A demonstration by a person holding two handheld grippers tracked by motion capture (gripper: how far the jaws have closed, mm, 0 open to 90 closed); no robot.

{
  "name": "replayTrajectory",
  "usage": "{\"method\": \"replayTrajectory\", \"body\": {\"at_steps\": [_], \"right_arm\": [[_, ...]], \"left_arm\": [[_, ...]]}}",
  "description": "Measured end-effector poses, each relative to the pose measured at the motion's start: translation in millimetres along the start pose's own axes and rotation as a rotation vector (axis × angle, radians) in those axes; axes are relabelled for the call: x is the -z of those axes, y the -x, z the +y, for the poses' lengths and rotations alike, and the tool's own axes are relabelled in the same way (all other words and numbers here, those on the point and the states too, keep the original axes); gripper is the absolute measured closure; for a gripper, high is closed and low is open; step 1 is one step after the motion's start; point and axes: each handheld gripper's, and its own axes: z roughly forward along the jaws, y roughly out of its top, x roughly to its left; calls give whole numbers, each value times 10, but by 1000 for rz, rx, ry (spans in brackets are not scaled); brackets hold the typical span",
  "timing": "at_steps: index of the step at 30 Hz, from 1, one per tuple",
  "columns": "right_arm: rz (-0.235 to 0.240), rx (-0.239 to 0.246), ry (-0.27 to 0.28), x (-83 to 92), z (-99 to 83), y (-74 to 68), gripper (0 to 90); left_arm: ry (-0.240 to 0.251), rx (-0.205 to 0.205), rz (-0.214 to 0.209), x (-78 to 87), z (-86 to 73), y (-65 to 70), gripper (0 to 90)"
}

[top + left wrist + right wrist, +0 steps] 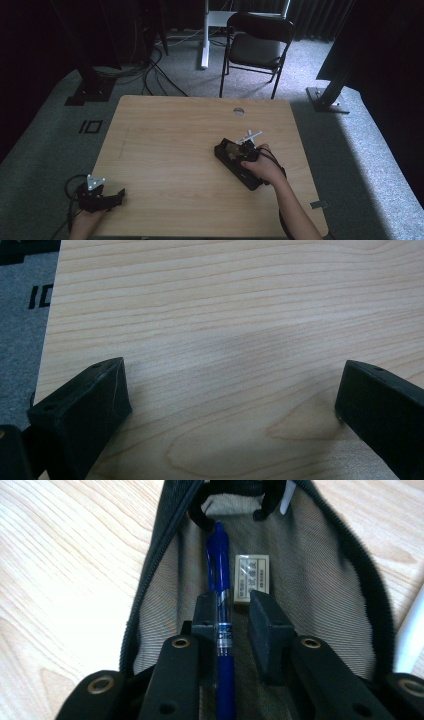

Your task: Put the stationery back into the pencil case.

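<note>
Right gripper (235, 617): jaws narrowly parted inside the open black pencil case (165, 535), blue pen (220, 605) against the left jaw, gap beside the right.
Eraser (251, 578): just beyond the jaws, on the lining.
Left gripper (232, 400): spread wide, empty, over the table (225, 305).

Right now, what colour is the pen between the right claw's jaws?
Blue, with a clear midsection. The pen shows best in the right gripper view, lying inside the open pouch.

The blue pen (222, 625) runs off the bottom edge between the jaws. The label on the small eraser (251, 578) is too blurred to read. A white object (412, 630) is cut off at the right edge.
</note>
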Motion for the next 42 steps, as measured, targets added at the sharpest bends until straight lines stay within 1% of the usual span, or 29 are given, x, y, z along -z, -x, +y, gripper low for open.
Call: {"method": "replayTrajectory", "body": {"at_steps": [3, 9, 11, 16, 18, 22, 27, 31, 38, 42], "right_arm": [[10, -7, 23, 68, 12, 12, 744], [7, 0, 60, 212, 44, 24, 746], [19, -4, 74, 254, 50, 29, 747], [24, -11, 109, 355, 62, 46, 749], [21, -11, 121, 396, 66, 57, 749], [11, -29, 160, 472, 71, 100, 751], [-10, -56, 189, 530, 65, 173, 753], [-47, -76, 212, 540, 55, 241, 757], [-129, -123, 241, 477, 10, 388, 755], [-166, -136, 232, 405, -2, 450, 750]], "left_arm": [[0, 0, 0, 0, 0, 0, 12], [0, 0, 0, 0, 0, 0, 12], [0, 0, 0, 0, 0, 0, 12], [0, 0, 0, 0, 0, 0, 12], [0, 0, 0, 0, 0, 0, 12], [0, 0, 0, 0, 0, 0, 12], [0, 0, 0, 0, 0, 0, 12], [0, 0, 0, 0, 0, 0, 12], [0, 0, 0, 0, 0, 0, 12], [0, 0, 0, 0, 0, 0, 12]]}}
